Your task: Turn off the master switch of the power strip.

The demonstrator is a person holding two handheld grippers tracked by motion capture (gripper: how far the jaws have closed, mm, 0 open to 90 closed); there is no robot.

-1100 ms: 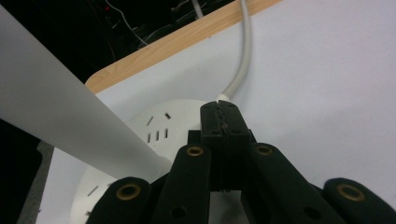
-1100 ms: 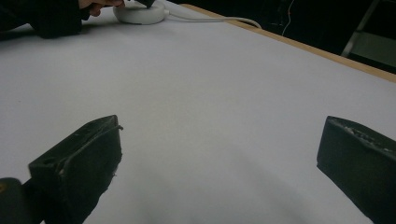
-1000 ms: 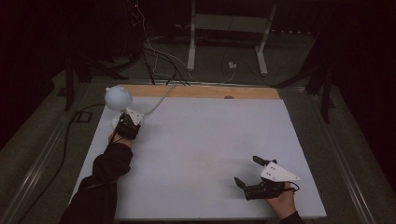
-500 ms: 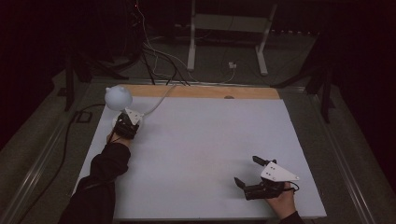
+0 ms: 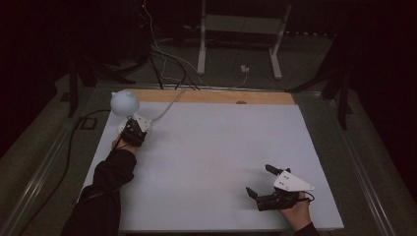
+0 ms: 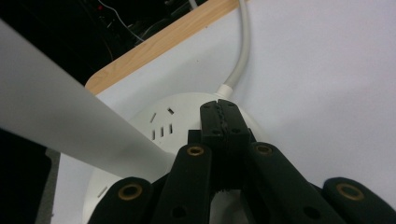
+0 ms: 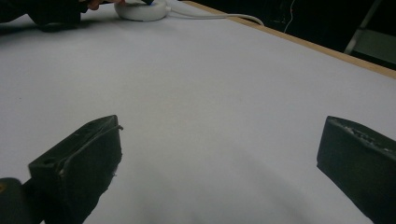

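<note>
At ten o'clock on the white surface [image 5: 216, 162], the left tongs [image 6: 218, 116] pressed closed, empty, onto the round white lamp base [image 6: 154, 130]. The right tongs [image 5: 260, 183] rested wide open at five o'clock; progress unclear.

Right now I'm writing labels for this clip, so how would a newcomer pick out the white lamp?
Start at the white table and go to its far left corner by the wooden edge strip. There stands the lamp: a round white globe above a round white base with socket slots and a white cord. The left gripper presses shut fingers on that base.
</note>
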